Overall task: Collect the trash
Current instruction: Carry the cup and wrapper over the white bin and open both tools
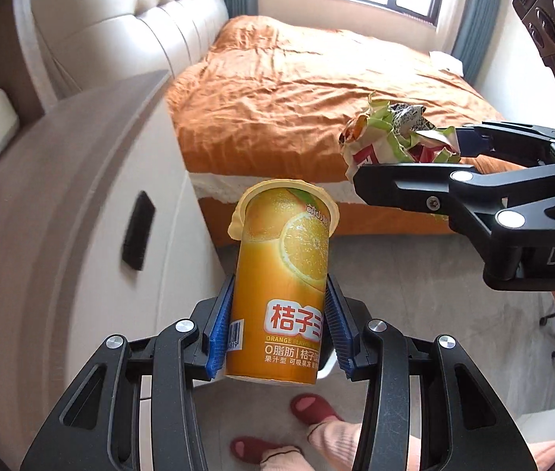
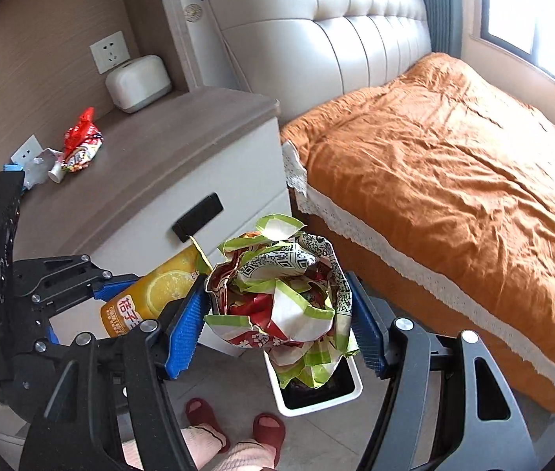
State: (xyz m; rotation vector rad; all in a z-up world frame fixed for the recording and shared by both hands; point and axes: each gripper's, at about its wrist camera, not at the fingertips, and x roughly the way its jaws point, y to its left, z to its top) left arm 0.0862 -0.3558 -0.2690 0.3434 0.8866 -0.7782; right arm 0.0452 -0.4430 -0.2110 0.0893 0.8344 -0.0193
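Observation:
My left gripper (image 1: 277, 322) is shut on an orange juice cup (image 1: 283, 286) with a peeled foil lid, held in the air beside the nightstand. The same cup (image 2: 152, 294) shows at the left of the right wrist view. My right gripper (image 2: 277, 310) is shut on a crumpled green, red and white paper wrapper (image 2: 281, 286), hanging just above a white trash bin (image 2: 350, 388) on the floor. In the left wrist view the right gripper (image 1: 407, 149) comes in from the right with that wrapper (image 1: 391, 129).
A nightstand (image 2: 167, 165) with a dark drawer handle (image 2: 198, 216) bears a red snack bag (image 2: 81, 145), crumpled litter (image 2: 48, 167) and a white tissue box (image 2: 138, 82). An orange-covered bed (image 2: 454, 180) fills the right. A person's feet in red slippers (image 2: 269, 428) stand below the grippers.

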